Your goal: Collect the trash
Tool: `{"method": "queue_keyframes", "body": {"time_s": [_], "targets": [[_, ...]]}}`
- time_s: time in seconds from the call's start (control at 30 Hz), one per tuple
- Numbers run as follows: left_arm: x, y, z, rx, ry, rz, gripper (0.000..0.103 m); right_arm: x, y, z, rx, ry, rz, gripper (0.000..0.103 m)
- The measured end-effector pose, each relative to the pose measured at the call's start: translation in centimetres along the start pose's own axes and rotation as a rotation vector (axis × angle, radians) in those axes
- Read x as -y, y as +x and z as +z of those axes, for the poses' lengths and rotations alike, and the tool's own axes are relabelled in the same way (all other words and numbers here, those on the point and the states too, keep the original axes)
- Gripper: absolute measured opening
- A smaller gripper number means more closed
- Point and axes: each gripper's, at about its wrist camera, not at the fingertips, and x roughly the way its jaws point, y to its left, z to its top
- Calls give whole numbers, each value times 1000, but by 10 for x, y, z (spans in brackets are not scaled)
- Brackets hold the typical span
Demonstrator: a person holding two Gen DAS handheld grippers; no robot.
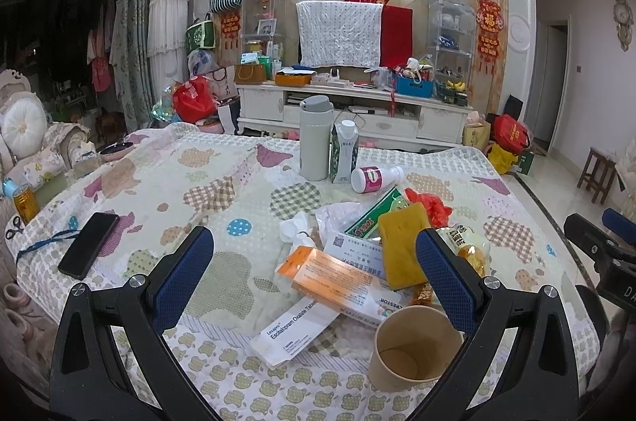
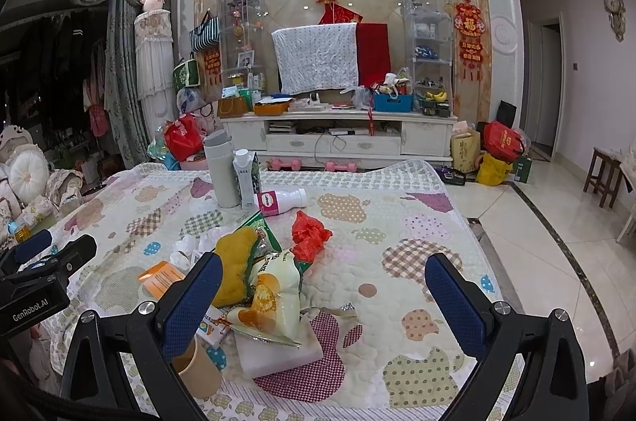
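Both grippers spread wide, nothing held. Left gripper (image 1: pixel 314 258) hangs over the medicine cartons; right gripper (image 2: pixel 322 282) over the snack wrappers and bare quilt.

Trash is heaped mid-tabletop on the patterned quilt (image 1: pixel 246 182), nearer the right side:
- paper cup (image 1: pixel 413 345), upright, nearest the left gripper, just inside its right finger. Light, thin wall, crushes easily. Pinch across the rim, gently.
- white pill carton (image 1: pixel 294 333) and orange carton (image 1: pixel 338 282), lying flat and overlapping. Light, stiff card. Flat faces are hard to get under; take a raised edge or end.
- yellow sponge (image 2: pixel 236 266), soft and compressible, easy squeeze anywhere.
- snack bag (image 2: pixel 274 297), crinkly and slippery film; grab a bunched fold, not the flat face.
- red plastic scrap (image 2: pixel 310 232) and crumpled tissue (image 1: pixel 294 228), near weightless; pinch the bulk.
- small bottle (image 2: pixel 280 200) on its side, round and will probably roll; close across the body.

Probably not trash, leave alone: tall flask (image 1: pixel 316 138), carton beside it (image 1: pixel 344 152), phone (image 1: pixel 89 244) well off to the left.

My pick for first grab: the cup, with the left gripper. No bin visible in either view.
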Motion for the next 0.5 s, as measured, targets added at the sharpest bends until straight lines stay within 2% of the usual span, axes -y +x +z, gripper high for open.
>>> {"method": "queue_keyframes", "body": {"time_s": [0.5], "targets": [[-3, 2, -7, -9, -4, -8, 101, 1, 0, -2, -10, -2, -3, 101]]}}
